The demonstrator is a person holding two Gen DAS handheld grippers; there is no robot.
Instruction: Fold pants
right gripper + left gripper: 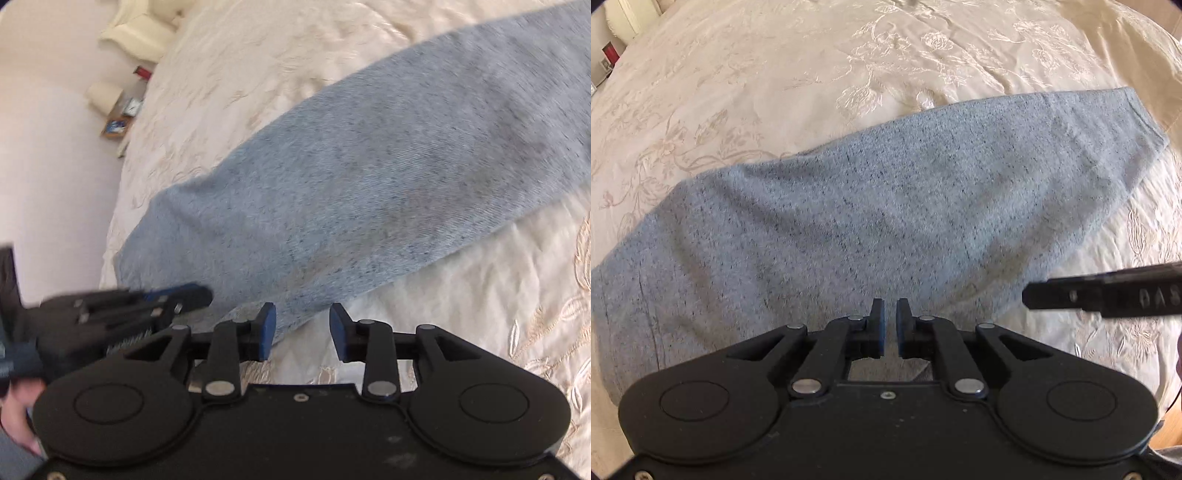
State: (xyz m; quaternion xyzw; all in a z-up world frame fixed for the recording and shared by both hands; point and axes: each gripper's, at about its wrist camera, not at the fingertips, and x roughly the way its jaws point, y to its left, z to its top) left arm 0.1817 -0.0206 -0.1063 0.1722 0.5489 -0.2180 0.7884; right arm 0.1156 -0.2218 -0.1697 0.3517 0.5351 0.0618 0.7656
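Grey-blue heathered pants (pixel 871 206) lie flat across a cream embroidered bedspread (pixel 757 81), folded lengthwise into one long band. My left gripper (pixel 890 317) hovers over the near edge of the pants, jaws nearly closed with a narrow gap and nothing between them. The right gripper's finger (pixel 1100 295) enters from the right in this view. In the right wrist view the pants (pixel 369 184) run diagonally up to the right. My right gripper (pixel 303 325) is open at the pants' near edge, empty. The left gripper (pixel 147 306) shows blurred at the left.
The bed's edge runs down the left of the right wrist view, with a pale wall (pixel 48 166) beyond and small items on a wooden stand (pixel 118 122). A pillow (pixel 140 33) lies at the top. The view is motion-blurred.
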